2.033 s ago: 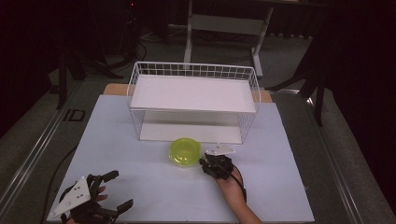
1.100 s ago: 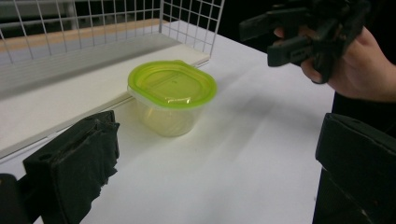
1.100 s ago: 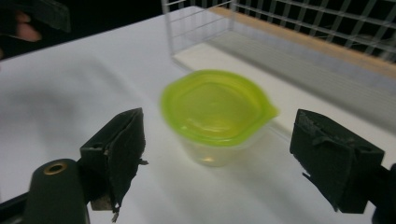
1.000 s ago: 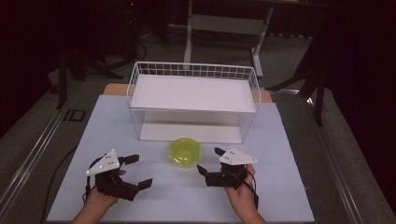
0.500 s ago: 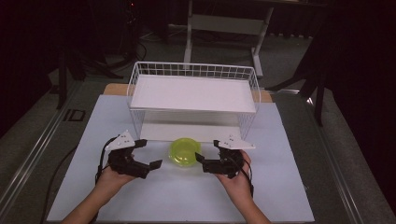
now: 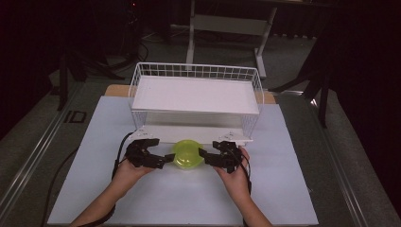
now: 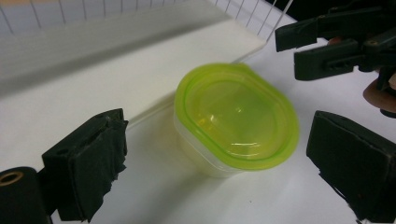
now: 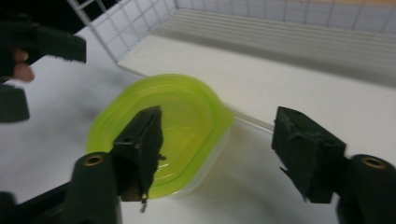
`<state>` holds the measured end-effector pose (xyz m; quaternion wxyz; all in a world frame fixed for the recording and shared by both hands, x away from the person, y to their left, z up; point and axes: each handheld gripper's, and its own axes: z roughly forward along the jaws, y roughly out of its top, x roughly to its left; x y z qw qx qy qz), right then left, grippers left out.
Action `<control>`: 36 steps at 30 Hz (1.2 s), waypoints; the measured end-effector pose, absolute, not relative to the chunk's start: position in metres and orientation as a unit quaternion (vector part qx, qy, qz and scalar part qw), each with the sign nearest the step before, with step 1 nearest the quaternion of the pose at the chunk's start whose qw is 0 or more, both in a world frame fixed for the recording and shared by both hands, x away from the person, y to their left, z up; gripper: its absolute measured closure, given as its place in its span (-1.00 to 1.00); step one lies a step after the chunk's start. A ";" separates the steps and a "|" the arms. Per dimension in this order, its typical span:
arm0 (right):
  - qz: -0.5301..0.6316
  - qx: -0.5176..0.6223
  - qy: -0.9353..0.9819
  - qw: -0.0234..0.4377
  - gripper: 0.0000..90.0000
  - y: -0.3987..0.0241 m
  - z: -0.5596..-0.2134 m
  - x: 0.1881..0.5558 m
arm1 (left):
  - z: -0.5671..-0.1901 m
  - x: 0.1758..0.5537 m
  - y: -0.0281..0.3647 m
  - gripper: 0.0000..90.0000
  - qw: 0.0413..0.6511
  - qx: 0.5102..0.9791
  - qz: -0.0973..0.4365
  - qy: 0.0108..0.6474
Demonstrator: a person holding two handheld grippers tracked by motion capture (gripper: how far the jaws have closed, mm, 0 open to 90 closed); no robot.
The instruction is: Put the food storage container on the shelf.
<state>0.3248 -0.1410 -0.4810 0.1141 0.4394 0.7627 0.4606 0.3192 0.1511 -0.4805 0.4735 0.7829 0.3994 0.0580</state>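
Two grippers flank the green-lidded container (image 6: 187, 153): left gripper (image 6: 163, 160) jaws wide, holding nothing; right gripper (image 6: 204, 156) jaws just been closing, gripping nothing, one hiding part of the lid.

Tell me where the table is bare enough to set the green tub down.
Bare mat lies right of the right gripper and left of the left gripper, also near the front edge. It is crowded around the green tub, between both grippers and the wire rack.
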 end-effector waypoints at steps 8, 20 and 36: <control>0.452 0.457 0.760 0.092 -0.07 -0.138 -0.492 0.332 | -0.491 0.328 0.146 -0.35 0.467 0.761 0.033 0.448; 0.439 0.463 0.768 0.060 0.42 -0.135 -0.501 0.328 | -0.503 0.333 0.138 0.42 0.446 0.768 -0.009 0.459; 0.451 0.447 0.772 0.019 0.71 -0.138 -0.495 0.310 | -0.496 0.303 0.136 0.71 0.431 0.785 -0.007 0.446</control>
